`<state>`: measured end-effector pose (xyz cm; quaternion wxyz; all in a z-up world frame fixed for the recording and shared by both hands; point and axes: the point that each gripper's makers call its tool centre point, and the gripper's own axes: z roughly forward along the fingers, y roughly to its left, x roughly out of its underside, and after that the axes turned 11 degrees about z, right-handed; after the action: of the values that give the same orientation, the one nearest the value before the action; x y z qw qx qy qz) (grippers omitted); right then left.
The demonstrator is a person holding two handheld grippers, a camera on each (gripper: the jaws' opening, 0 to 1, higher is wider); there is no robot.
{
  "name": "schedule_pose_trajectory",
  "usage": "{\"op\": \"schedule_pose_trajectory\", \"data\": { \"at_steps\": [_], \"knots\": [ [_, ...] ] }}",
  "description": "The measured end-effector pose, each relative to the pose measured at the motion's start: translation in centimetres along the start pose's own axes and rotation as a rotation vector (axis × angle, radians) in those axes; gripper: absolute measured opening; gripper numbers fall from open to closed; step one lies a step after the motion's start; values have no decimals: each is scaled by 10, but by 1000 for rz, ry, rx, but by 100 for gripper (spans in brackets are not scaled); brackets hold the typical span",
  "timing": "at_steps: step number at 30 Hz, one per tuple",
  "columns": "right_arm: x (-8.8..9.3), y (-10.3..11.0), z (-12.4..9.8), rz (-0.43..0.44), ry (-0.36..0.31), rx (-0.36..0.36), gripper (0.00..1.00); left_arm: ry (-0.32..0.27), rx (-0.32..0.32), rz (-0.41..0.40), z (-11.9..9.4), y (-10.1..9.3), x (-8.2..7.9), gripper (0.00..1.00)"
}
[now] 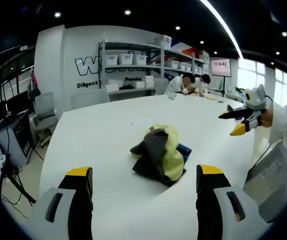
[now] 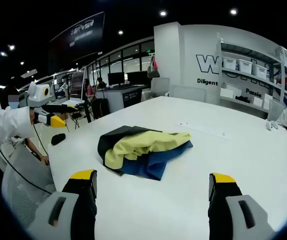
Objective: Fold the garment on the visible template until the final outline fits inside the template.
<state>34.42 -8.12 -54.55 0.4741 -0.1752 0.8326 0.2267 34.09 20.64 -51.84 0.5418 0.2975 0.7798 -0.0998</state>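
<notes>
A crumpled garment (image 1: 159, 155) of yellow, black and blue cloth lies in a heap in the middle of the white table (image 1: 98, 135). In the left gripper view my left gripper (image 1: 144, 172) is open, short of the heap, jaws wide apart with nothing between them. My right gripper (image 1: 235, 121) hangs over the table's far right edge in a person's hand, jaws apart. In the right gripper view the garment (image 2: 143, 149) lies ahead of my open right gripper (image 2: 153, 177). The left gripper (image 2: 58, 114) shows at the left, held up off the table.
A grey mesh chair (image 1: 271, 182) stands at the table's edge. A small black object (image 2: 58, 139) lies near the table's left edge, and a pale strip (image 2: 203, 131) lies flat beyond the garment. Shelves with white bins (image 1: 128, 60) and seated people (image 1: 183, 85) are at the far end.
</notes>
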Motion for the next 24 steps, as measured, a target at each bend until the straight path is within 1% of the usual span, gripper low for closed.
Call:
{"op": "schedule_pose_trajectory", "data": {
  "at_steps": [24],
  "knots": [
    [0, 1, -2, -1, 1, 2, 94, 3, 0, 2, -1, 1, 1, 82]
  ]
}}
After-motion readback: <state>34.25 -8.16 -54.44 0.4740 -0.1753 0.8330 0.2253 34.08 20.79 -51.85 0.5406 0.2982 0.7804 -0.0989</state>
